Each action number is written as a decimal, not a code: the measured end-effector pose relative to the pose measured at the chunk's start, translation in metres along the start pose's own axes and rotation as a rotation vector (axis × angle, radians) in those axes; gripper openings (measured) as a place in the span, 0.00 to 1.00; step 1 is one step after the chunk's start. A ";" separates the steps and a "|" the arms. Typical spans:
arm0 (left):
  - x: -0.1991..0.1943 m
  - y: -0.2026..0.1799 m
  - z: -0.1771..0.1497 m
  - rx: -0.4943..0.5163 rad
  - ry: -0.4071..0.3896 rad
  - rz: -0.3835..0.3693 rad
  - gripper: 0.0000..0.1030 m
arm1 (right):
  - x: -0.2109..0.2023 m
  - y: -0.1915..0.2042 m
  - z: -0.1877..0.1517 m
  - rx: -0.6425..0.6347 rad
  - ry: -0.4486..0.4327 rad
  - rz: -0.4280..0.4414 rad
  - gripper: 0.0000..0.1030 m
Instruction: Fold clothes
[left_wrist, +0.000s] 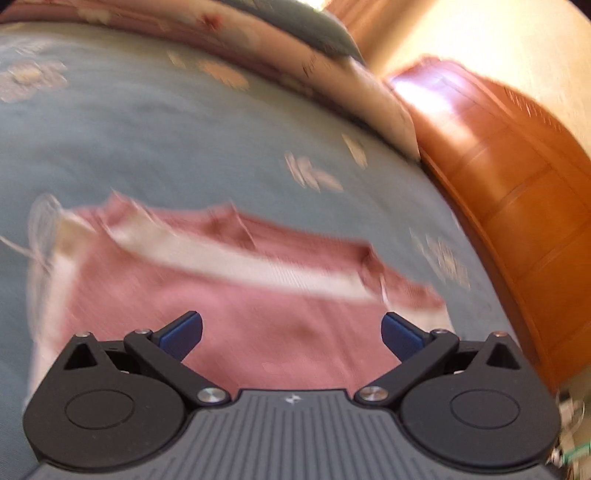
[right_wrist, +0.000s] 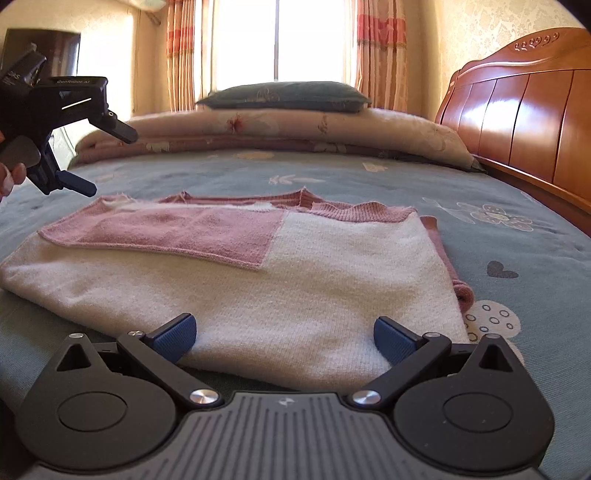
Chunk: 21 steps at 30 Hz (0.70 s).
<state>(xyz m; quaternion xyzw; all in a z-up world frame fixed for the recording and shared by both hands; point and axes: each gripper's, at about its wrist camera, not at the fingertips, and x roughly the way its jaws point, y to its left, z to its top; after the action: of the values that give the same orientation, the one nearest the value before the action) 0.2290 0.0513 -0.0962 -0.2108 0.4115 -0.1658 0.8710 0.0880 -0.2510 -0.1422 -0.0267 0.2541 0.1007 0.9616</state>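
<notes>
On the blue flowered bedspread (right_wrist: 369, 177) the right gripper (right_wrist: 284, 338) sat wide open and empty at the near hem of the pink-and-white sweater (right_wrist: 295, 295), soft, limp knit probably best pinched at a corner, while the left gripper (right_wrist: 107, 158) hovered open beyond its far edge, before the pillow (right_wrist: 284, 96).

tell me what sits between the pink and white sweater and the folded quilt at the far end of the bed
Only bare blue floral bedsheet between sweater and quilt, clearest in the right wrist view.
</notes>
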 end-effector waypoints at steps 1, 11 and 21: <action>0.008 0.001 -0.005 -0.008 0.022 0.003 0.99 | -0.003 0.002 0.004 -0.005 0.019 -0.005 1.00; 0.002 -0.013 -0.001 -0.024 -0.019 -0.040 0.99 | -0.017 0.003 0.017 -0.001 0.058 -0.009 1.00; 0.030 -0.027 -0.007 0.061 0.049 0.019 0.99 | -0.018 -0.007 0.018 0.044 0.075 -0.031 1.00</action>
<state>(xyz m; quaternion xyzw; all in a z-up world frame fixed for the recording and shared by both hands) 0.2390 0.0124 -0.1060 -0.1762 0.4295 -0.1753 0.8682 0.0828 -0.2590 -0.1180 -0.0131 0.2918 0.0791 0.9531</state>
